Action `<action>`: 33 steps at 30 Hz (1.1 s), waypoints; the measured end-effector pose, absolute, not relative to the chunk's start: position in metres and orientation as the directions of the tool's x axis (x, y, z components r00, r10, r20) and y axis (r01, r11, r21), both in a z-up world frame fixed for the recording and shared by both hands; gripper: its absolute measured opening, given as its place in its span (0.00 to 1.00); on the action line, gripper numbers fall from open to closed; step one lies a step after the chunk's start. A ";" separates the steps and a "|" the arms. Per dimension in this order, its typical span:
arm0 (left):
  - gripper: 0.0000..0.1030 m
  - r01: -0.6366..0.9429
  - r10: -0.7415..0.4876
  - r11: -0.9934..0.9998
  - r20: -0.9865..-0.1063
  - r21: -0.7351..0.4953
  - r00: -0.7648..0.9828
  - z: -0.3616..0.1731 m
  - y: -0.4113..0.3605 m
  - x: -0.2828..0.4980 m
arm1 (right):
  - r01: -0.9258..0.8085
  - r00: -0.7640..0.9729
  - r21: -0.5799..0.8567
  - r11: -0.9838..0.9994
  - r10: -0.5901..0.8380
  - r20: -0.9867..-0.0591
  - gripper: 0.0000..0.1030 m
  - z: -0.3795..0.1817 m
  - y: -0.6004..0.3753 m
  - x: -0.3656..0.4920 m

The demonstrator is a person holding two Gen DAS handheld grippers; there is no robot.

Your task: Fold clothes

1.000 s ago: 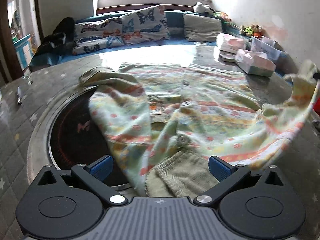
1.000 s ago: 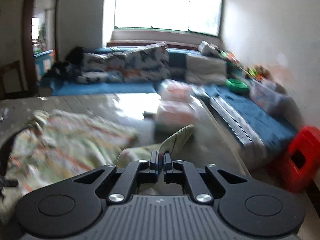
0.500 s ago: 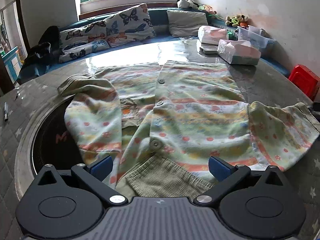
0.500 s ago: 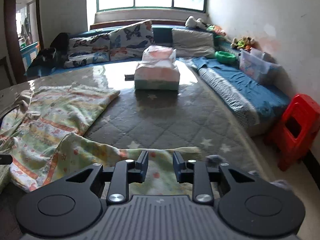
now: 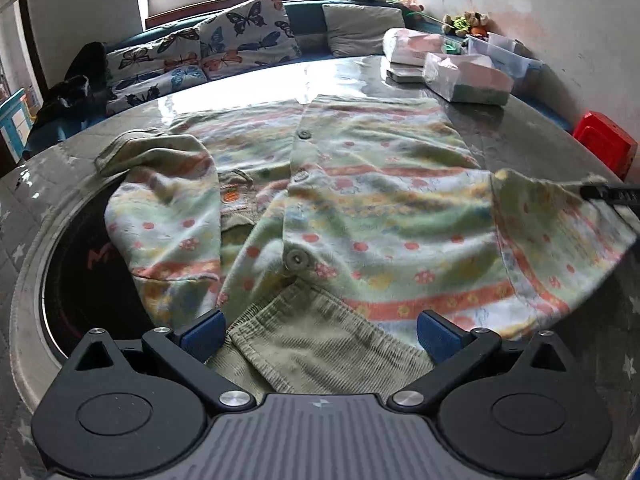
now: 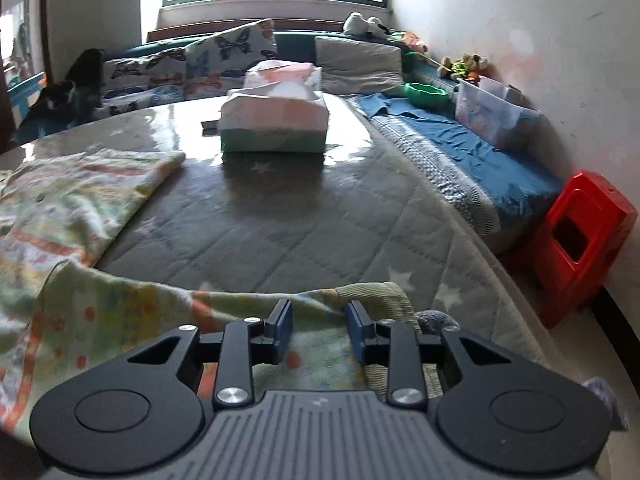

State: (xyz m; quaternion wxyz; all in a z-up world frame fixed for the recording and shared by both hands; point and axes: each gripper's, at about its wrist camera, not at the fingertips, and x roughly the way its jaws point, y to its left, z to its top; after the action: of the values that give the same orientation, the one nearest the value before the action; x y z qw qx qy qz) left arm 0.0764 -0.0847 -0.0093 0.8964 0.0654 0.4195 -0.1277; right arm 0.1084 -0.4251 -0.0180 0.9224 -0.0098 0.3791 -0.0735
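Observation:
A pale green buttoned cardigan with orange stripes and dots lies spread face up on the round table. Its left sleeve is folded across the body. My left gripper is open above the ribbed green collar. My right gripper is open above the right sleeve, its blue pads apart over the cloth near the ribbed cuff. In the left wrist view the right gripper's tip rests at the sleeve's far edge.
Two wrapped tissue packs stand on the table's far right side. A dark round inset lies under the cardigan's left side. A sofa with butterfly cushions runs behind, and a red stool stands right of the table.
The right gripper lowered the lifted sleeve onto the table and opened, letting it go; its jaws have since widened further. The left gripper stayed open over the collar.

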 end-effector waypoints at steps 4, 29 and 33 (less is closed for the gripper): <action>1.00 0.321 -0.194 0.947 -0.762 0.020 0.618 -0.010 -0.092 0.066 | 0.171 0.694 -0.082 0.982 -0.179 -0.698 0.27 -0.014 -0.424 0.113; 0.90 0.079 -0.092 0.996 -0.675 -0.051 0.732 0.029 -0.003 0.161 | -0.407 0.654 0.065 0.911 0.340 -0.675 0.35 0.003 -0.254 0.093; 0.86 0.063 -0.085 0.996 -0.666 -0.057 0.741 0.029 -0.001 0.196 | -0.420 0.631 0.082 0.904 0.355 -0.690 0.36 -0.005 -0.249 0.095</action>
State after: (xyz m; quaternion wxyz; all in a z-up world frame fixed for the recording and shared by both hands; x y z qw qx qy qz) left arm 0.1961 -0.0010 0.0287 0.9330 -0.0153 0.3574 -0.0394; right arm 0.0951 -0.2488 -0.0049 0.9020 -0.0433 0.3721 0.2149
